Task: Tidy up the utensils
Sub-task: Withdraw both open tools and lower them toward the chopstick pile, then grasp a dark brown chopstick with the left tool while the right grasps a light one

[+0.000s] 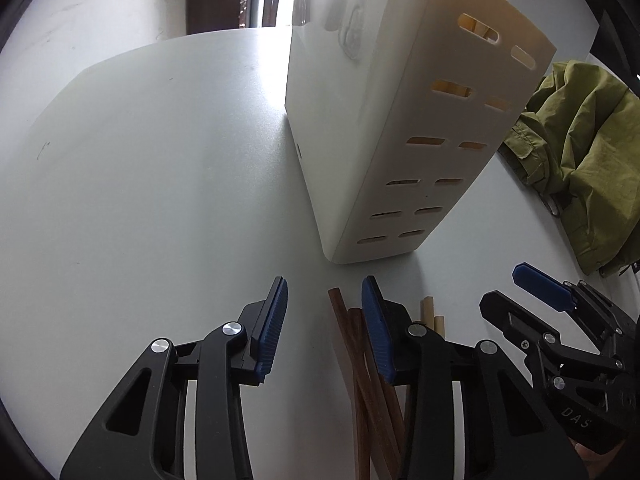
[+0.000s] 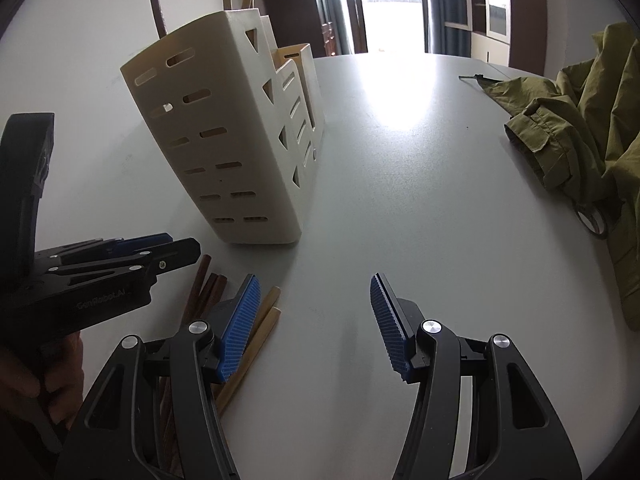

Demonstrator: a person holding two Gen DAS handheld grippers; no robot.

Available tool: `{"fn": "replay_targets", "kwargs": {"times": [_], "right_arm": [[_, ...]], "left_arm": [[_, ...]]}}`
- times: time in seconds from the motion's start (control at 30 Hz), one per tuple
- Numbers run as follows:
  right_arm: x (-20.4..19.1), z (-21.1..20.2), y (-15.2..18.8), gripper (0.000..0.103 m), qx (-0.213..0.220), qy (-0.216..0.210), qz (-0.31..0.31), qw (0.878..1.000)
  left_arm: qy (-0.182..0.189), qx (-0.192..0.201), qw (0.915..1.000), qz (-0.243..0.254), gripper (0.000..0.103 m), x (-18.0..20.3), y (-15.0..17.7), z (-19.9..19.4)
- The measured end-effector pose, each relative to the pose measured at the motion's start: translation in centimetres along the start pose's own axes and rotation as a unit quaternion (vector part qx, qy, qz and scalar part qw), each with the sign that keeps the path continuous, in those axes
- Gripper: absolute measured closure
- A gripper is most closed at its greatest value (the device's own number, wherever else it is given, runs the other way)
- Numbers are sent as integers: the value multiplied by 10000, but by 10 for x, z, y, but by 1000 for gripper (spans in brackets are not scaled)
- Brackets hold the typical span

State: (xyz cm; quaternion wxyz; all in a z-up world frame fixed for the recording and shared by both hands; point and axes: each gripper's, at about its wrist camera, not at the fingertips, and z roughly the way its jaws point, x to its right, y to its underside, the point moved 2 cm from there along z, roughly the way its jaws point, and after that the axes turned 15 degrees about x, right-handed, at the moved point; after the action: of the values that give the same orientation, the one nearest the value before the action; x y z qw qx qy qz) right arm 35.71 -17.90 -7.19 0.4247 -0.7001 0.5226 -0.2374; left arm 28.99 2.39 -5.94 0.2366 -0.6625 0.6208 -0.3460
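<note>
Both my left gripper (image 1: 324,300) and right gripper (image 2: 316,300) gape empty; dark brown wooden chopsticks (image 1: 360,344) at lower centre look light, stiff, slippery, so I'd pinch mid-shaft.

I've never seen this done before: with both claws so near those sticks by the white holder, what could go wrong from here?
1. The dark chopsticks lie crossed and bunched, so the left claw, open above them, may pinch several at once or none.
2. The two claws sit close together; the right claw could bump the left.
3. The tall white holder stands just beyond and might tip if nudged.
</note>
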Motion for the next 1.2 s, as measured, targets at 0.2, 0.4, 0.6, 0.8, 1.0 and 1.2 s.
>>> {"fn": "replay_targets", "kwargs": {"times": [0.2, 0.4, 0.6, 0.8, 1.0, 1.2], "right_arm": [[1, 1, 3, 46, -63, 62, -2, 10000], [-2, 4, 6, 46, -163, 40, -50, 9998], [-4, 6, 10, 46, -238, 27, -61, 9997], [-15, 10, 15, 46, -375, -45, -81, 9993], [-17, 16, 19, 53, -530, 100, -177, 9984], [-19, 18, 21, 54, -596, 252, -294, 9975]], "left_arm": [[73, -142, 9999, -33, 72, 1, 4, 11], [131, -249, 9996, -16, 83, 2, 8, 19], [141, -289, 9995, 12, 92, 3, 9, 22], [125, -259, 9996, -2, 93, -3, 4, 19], [152, -212, 9997, -27, 94, -5, 1, 14], [170, -176, 9997, -6, 96, -4, 0, 14]]}}
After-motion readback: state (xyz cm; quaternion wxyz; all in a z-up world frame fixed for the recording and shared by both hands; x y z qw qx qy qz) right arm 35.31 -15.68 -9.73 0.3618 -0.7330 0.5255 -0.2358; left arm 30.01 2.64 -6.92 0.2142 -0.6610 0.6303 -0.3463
